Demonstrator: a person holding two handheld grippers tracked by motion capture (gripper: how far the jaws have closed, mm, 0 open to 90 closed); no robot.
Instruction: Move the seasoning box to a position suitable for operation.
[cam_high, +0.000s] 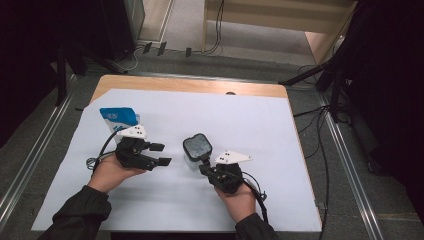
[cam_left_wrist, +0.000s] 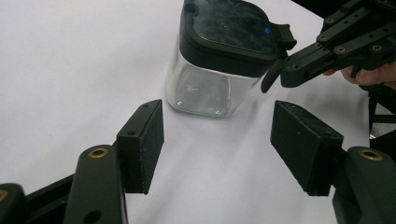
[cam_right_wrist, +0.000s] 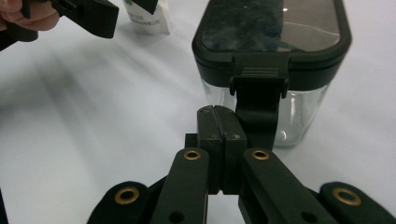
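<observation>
Going left to right: our left gripper (cam_high: 159, 154) hangs spread and empty, short of the jar (cam_high: 197, 150) mid-sheet. Our right gripper (cam_right_wrist: 218, 122) is pressed together, tips at the latch (cam_right_wrist: 258, 95). Lid (cam_left_wrist: 229, 35) looks still clamped, so opening's all ahead. The high view adds a blue pouch (cam_high: 119, 118) far left.

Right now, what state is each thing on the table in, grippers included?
Jar: upright, lid on, looks empty.
Latch: hanging down at the jar's front.
Pouch: standing, behind the left gripper.
Left gripper: open, nothing between its pads, short of the jar.
Right gripper: shut, tips at the latch.
</observation>
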